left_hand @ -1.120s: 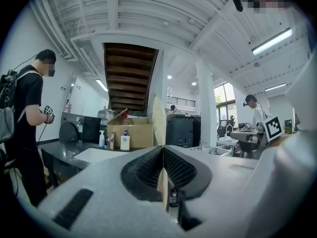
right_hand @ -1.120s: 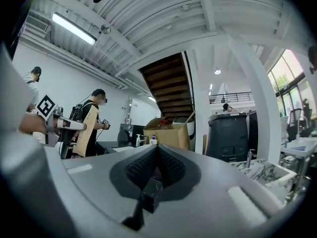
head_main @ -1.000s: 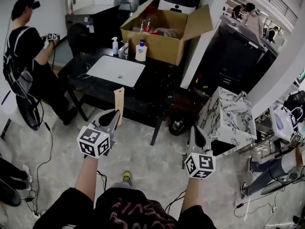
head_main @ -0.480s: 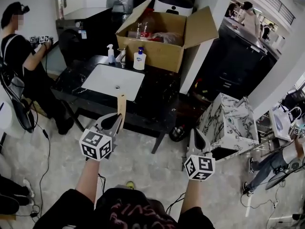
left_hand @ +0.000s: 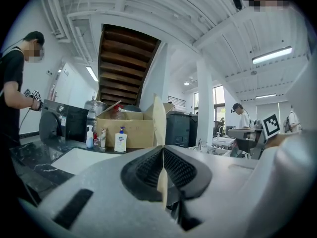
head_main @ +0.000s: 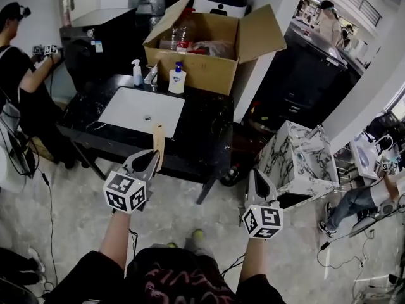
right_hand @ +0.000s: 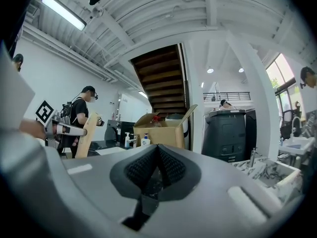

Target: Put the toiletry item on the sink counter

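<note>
pale stone floor [head_main: 209, 208], white walls [right_hand: 44, 78], ceil. strip light [right_hand: 63, 12] (lit)

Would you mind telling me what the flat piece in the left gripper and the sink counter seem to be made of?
The flat piece: pale tan, matte, thin, stiff; probably wood, possibly card. The sink counter: black with white veining, glossy; looks like polished marble or an imitation.

Thin, flat, tan toiletry item [head_main: 158, 138], stood upright, lower end clamped between the fingers of the left gripper [head_main: 152, 156], edge-on in the left gripper view, held before the black sink worktop [head_main: 201, 126].
</note>
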`<control>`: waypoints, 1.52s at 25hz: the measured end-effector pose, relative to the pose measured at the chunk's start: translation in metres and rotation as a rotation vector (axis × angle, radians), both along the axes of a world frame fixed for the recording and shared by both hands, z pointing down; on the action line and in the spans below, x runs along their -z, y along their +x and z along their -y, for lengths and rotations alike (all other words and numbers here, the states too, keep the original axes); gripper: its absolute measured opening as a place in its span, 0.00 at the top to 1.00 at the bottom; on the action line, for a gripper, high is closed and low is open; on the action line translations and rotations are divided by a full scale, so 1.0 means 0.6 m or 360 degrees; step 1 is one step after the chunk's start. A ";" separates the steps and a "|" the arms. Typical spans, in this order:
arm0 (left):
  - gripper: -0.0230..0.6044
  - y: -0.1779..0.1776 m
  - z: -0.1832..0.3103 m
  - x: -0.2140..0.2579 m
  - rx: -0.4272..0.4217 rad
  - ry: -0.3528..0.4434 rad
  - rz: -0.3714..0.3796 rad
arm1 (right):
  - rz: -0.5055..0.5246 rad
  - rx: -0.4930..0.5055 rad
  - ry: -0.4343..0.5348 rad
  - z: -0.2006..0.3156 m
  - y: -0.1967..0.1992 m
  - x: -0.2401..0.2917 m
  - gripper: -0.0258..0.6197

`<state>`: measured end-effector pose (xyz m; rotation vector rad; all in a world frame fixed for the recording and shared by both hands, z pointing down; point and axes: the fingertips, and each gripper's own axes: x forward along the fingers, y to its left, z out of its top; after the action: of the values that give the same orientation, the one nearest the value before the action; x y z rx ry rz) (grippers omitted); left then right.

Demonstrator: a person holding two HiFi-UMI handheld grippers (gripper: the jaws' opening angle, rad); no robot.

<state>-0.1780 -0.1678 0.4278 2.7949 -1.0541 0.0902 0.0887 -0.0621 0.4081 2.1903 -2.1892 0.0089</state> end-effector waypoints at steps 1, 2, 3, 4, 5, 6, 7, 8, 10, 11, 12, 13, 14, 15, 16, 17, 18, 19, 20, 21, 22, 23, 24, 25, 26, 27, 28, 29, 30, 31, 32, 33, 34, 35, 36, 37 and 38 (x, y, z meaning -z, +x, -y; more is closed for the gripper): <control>0.95 0.003 0.002 -0.002 -0.0008 0.0000 0.0001 | -0.0003 -0.0003 -0.0003 0.003 0.000 -0.002 0.94; 0.95 0.007 0.004 -0.005 -0.0018 -0.0001 0.0004 | -0.0005 -0.0006 -0.0004 0.005 0.001 -0.003 0.94; 0.95 0.010 0.006 -0.008 -0.0026 -0.0002 0.0006 | -0.0006 -0.0008 -0.0005 0.007 0.003 -0.004 0.94; 0.95 0.013 0.008 -0.009 -0.0030 -0.0003 0.0006 | -0.0006 -0.0008 -0.0004 0.011 0.006 -0.005 0.94; 0.95 0.015 0.012 -0.010 -0.0031 -0.0002 0.0005 | -0.0005 -0.0008 -0.0002 0.017 0.007 -0.007 0.94; 0.95 0.016 0.018 -0.010 -0.0030 0.0000 0.0003 | -0.0003 -0.0007 0.0002 0.023 0.009 -0.008 0.94; 0.95 0.016 0.024 -0.010 -0.0027 0.0003 0.0004 | -0.0001 -0.0005 0.0007 0.030 0.010 -0.008 0.94; 0.95 0.017 0.030 -0.010 -0.0025 0.0004 0.0005 | 0.0000 -0.0003 0.0011 0.037 0.012 -0.008 0.94; 0.95 0.021 0.043 -0.010 -0.0022 0.0004 0.0009 | 0.0001 0.0001 0.0017 0.051 0.015 -0.007 0.94; 0.95 0.023 0.049 -0.010 -0.0021 0.0003 0.0011 | 0.0003 0.0003 0.0018 0.059 0.018 -0.007 0.94; 0.95 0.027 0.055 -0.011 -0.0022 0.0001 0.0014 | 0.0005 0.0005 0.0018 0.066 0.020 -0.008 0.94; 0.95 0.031 0.060 -0.012 -0.0024 0.0000 0.0017 | 0.0005 0.0007 0.0017 0.074 0.024 -0.009 0.94; 0.95 0.035 0.066 -0.013 -0.0026 -0.0003 0.0021 | 0.0005 0.0009 0.0017 0.080 0.028 -0.010 0.94; 0.95 0.041 0.072 -0.015 -0.0028 -0.0005 0.0024 | 0.0008 0.0009 0.0018 0.088 0.033 -0.011 0.94; 0.95 0.046 0.080 -0.017 -0.0029 -0.0008 0.0028 | 0.0015 0.0008 0.0020 0.096 0.039 -0.013 0.94; 0.95 0.052 0.088 -0.018 -0.0029 -0.0010 0.0032 | 0.0024 0.0006 0.0020 0.105 0.045 -0.015 0.94; 0.95 0.057 0.096 -0.020 -0.0028 -0.0012 0.0035 | 0.0033 0.0005 0.0017 0.115 0.051 -0.017 0.94; 0.95 0.062 0.106 -0.021 -0.0026 -0.0016 0.0039 | 0.0039 0.0005 0.0014 0.126 0.058 -0.019 0.94; 0.95 0.067 0.116 -0.023 -0.0023 -0.0019 0.0044 | 0.0043 0.0006 0.0012 0.138 0.063 -0.021 0.94; 0.95 0.071 0.127 -0.024 -0.0019 -0.0021 0.0048 | 0.0045 0.0011 0.0013 0.151 0.068 -0.020 0.94; 0.95 0.076 0.138 -0.024 -0.0014 -0.0020 0.0051 | 0.0046 0.0018 0.0016 0.165 0.073 -0.020 0.94; 0.95 0.080 0.150 -0.024 -0.0007 -0.0018 0.0051 | 0.0047 0.0027 0.0019 0.179 0.078 -0.020 0.94; 0.95 0.085 0.161 -0.023 0.0000 -0.0016 0.0051 | 0.0048 0.0036 0.0020 0.195 0.082 -0.020 0.94; 0.95 0.089 0.173 -0.023 0.0006 -0.0016 0.0051 | 0.0049 0.0044 0.0019 0.209 0.087 -0.022 0.94; 0.95 0.094 0.186 -0.024 0.0013 -0.0017 0.0052 | 0.0049 0.0051 0.0018 0.224 0.092 -0.023 0.94; 0.95 0.099 0.199 -0.025 0.0020 -0.0019 0.0054 | 0.0050 0.0059 0.0015 0.239 0.097 -0.026 0.94; 0.95 0.105 0.212 -0.026 0.0028 -0.0022 0.0055 | 0.0051 0.0067 0.0012 0.253 0.103 -0.028 0.94; 0.95 0.111 0.225 -0.027 0.0034 -0.0026 0.0056 | 0.0053 0.0075 0.0008 0.268 0.109 -0.031 0.94; 0.95 0.118 0.239 -0.029 0.0039 -0.0030 0.0057 | 0.0058 0.0080 0.0003 0.282 0.117 -0.033 0.94; 0.95 0.126 0.252 -0.030 0.0042 -0.0035 0.0059 | 0.0065 0.0084 0.0000 0.297 0.125 -0.035 0.94; 0.95 0.136 0.265 -0.031 0.0043 -0.0040 0.0062 | 0.0071 0.0086 -0.0004 0.311 0.134 -0.037 0.94; 0.95 0.145 0.278 -0.032 0.0044 -0.0046 0.0064 | 0.0075 0.0088 -0.0009 0.325 0.144 -0.038 0.94; 0.95 0.155 0.291 -0.032 0.0045 -0.0051 0.0064 | 0.0076 0.0091 -0.0014 0.340 0.153 -0.038 0.94; 0.95 0.165 0.304 -0.032 0.0045 -0.0055 0.0064 | 0.0076 0.0095 -0.0018 0.354 0.162 -0.037 0.94; 0.95 0.175 0.317 -0.030 0.0044 -0.0056 0.0064 | 0.0076 0.0099 -0.0022 0.368 0.170 -0.036 0.94; 0.95 0.185 0.330 -0.027 0.0043 -0.0056 0.0064 | 0.0077 0.0103 -0.0026 0.382 0.179 -0.035 0.94; 0.95 0.194 0.342 -0.026 0.0042 -0.0056 0.0063 | 0.0076 0.0107 -0.0029 0.396 0.186 -0.035 0.94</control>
<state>-0.0615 -0.3730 0.4432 2.7577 -1.0876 0.1604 0.2004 -0.2994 0.4288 2.1278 -2.2771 0.0794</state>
